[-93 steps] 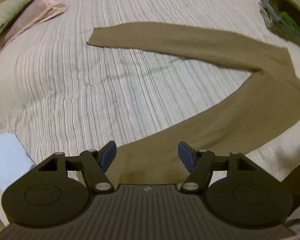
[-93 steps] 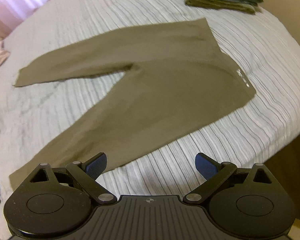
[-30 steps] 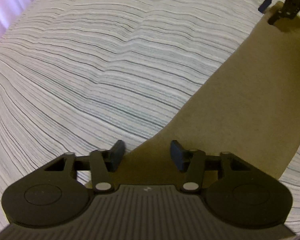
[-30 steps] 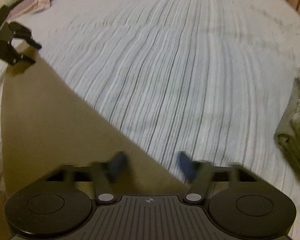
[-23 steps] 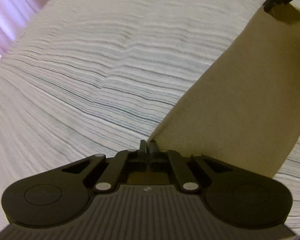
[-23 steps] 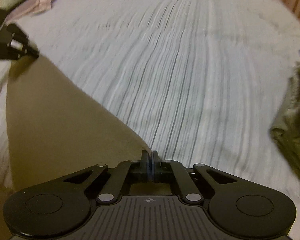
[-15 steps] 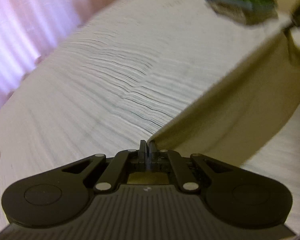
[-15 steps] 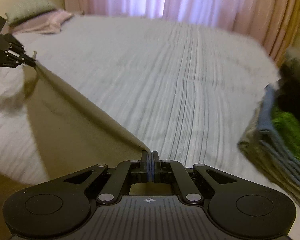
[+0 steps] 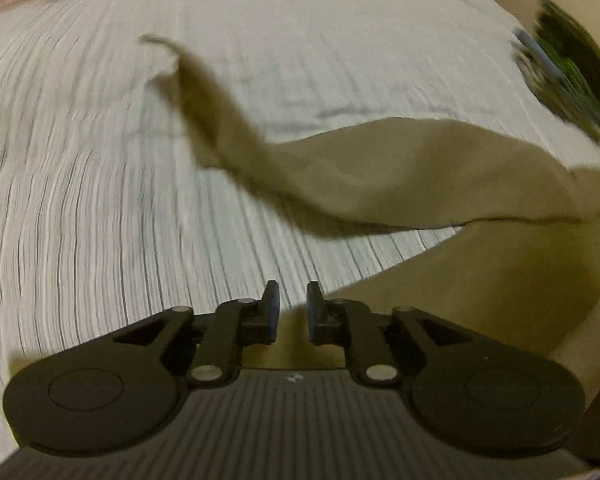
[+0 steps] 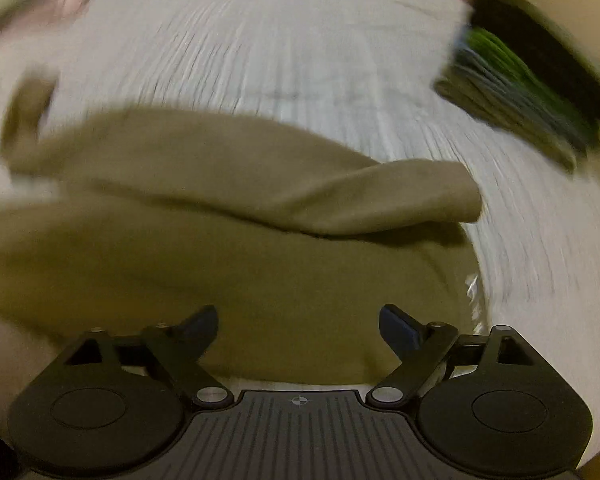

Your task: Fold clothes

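Olive leggings [image 10: 228, 272] lie rumpled, apparently folded over, blurred.

Striped bed [image 9: 100, 200] lies bare left of the olive garment [image 9: 420, 168]; a stack of folded clothes [image 10: 532, 80] blocks the far right edge.

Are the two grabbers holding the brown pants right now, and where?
No, nothing is held. The left gripper and right gripper are both opening, with nothing pinched between their pads. The brown pants lie loose on the striped bed.
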